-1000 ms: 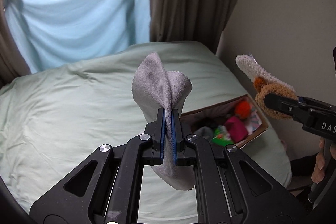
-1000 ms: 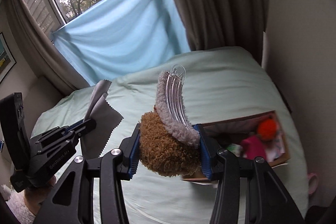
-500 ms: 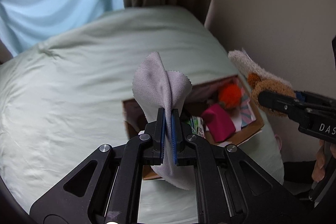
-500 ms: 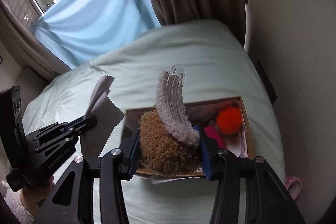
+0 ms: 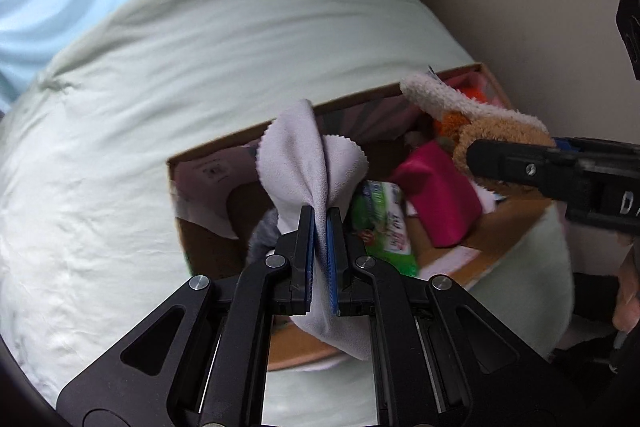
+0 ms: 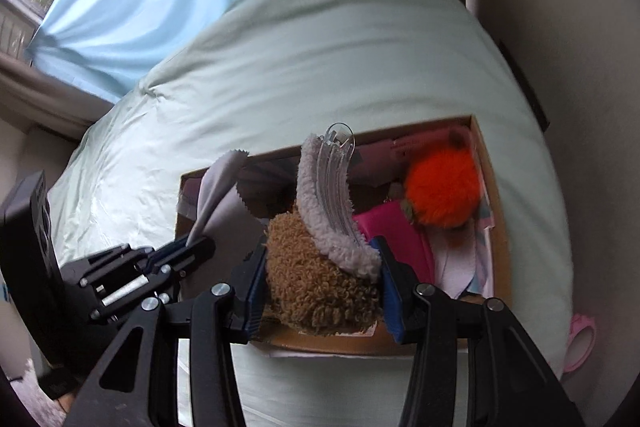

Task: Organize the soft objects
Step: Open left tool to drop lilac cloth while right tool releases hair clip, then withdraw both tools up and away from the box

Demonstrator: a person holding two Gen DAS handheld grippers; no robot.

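Holding the grey cloth (image 5: 310,163) pinched tight, the left tongs (image 5: 319,259) hang over the box's (image 6: 486,163) left end on the bed (image 6: 320,59). The right tongs (image 6: 320,287) squeeze the fuzzy brown toy (image 6: 316,283) above the box's near edge. Go lower first, then let go, so both soft things drop inside.

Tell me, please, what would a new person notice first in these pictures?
First, the two full tools: the left tool pinches a grey cloth, and the right tool squeezes a brown fuzzy toy. Both hang above an open cardboard box on the pale green bed. Inside the box, a bright orange pompom stands out at the far right.
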